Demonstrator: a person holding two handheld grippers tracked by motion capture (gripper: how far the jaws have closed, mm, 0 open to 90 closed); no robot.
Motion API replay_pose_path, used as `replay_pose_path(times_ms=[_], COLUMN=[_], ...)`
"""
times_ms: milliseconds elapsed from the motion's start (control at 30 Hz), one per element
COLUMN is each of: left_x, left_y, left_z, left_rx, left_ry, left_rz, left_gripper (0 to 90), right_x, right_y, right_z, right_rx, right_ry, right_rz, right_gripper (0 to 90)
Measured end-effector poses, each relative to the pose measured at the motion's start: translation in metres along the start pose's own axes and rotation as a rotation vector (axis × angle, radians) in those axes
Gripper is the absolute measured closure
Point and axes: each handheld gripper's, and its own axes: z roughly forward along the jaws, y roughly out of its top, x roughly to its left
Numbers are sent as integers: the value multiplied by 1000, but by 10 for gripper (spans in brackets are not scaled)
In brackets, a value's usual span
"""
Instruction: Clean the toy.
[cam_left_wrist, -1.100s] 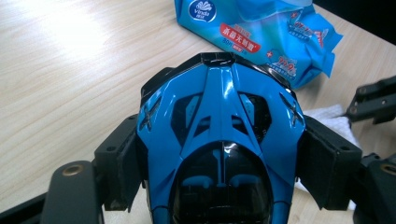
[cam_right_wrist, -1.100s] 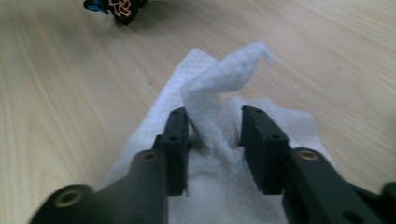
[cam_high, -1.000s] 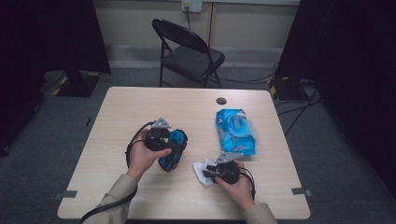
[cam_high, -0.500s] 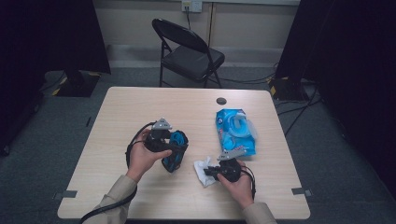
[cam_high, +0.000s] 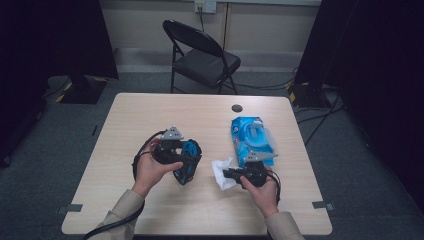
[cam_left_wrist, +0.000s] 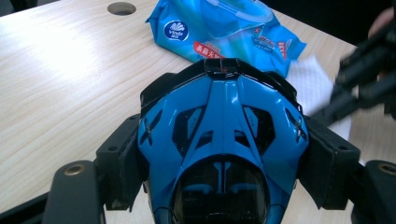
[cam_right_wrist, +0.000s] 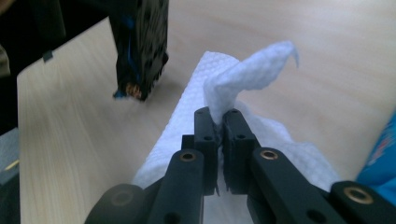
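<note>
A blue and black toy car stands nose-down on the table, clamped between the jaws of my left gripper; it also shows as the blue and black toy car in the high view and as a dark shape in the right gripper view. My right gripper is shut on a fold of a white wet wipe, whose rest lies crumpled on the table. In the high view the wipe lies just right of the car, with my right gripper at its edge.
A blue wet-wipe pack lies flat on the table's right half, just beyond my right hand; the same pack shows past the car. A round cable hole sits near the far edge. A black folding chair stands behind the table.
My right gripper has slid the wipe leftward toward the car. The left gripper and car have tilted slightly but stay in place.
</note>
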Motion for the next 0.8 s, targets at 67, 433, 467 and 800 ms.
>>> replay_pose_path(times_ms=[67, 433, 467, 800], left_x=[-1, -17, -18, -23], left_y=[0, 5, 5, 1], left_z=[-2, -6, -7, -3], left_rx=[-4, -19, -17, 6], left_ry=[-7, -57, -61, -75], left_rz=[1, 47, 49, 64], left_gripper=[258, 258, 258, 258], right_x=[-2, 12, 15, 30], right_y=[13, 106, 113, 139], right_z=[-8, -7, -1, 31], right_rx=[-30, -106, -93, -25], right_ry=[-15, -39, -46, -10], right_rz=[2, -38, -53, -82], right_gripper=[865, 865, 865, 864])
